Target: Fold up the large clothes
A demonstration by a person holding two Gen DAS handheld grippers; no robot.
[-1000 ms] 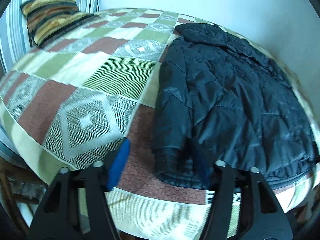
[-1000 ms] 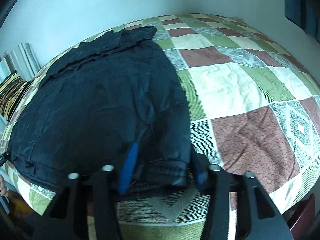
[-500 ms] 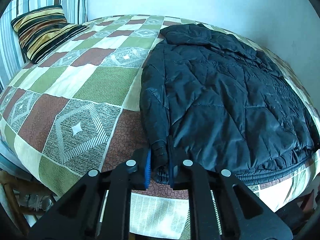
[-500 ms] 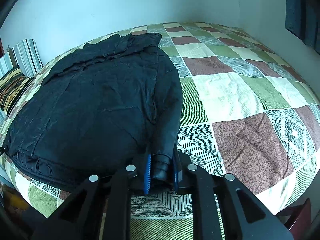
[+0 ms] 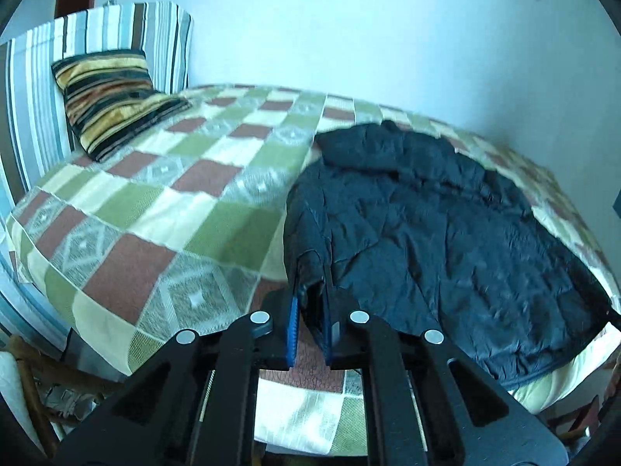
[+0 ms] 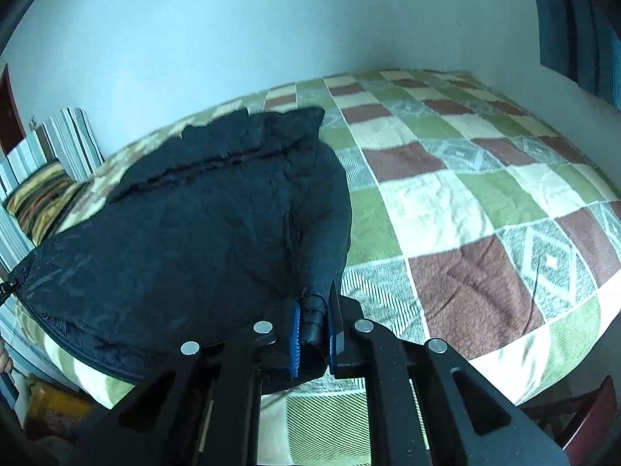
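You have a sleeve cuff in each claw: the left claw [image 5: 309,326] is clamped tight on the cuff of the jacket's left-side sleeve, and the right claw [image 6: 313,339] has its blue pads pressing the other cuff, its jaws closing the last bit on the cloth. The dark quilted jacket [image 5: 438,240] lies flat on the bed [image 5: 163,209], over the checked bedspread, with its hem along the near edge and its collar at the far end by the wall. So its long axis runs straight away from you, and each sleeve runs forward from its claw up to the shoulder. In the left wrist view the body of the jacket spreads to the right of the claw; in the right wrist view it spreads to the left. That puts the body between your two hands, and the fold, as I judge it, calls for each sleeve to swing inward across the back, left hand going right and right hand going left. Neither hand is nearer; each sits at its own side of the hem. A striped cushion [image 5: 112,101] rests well apart at the head of the bed. No brand, label or readable writing shows anywhere.
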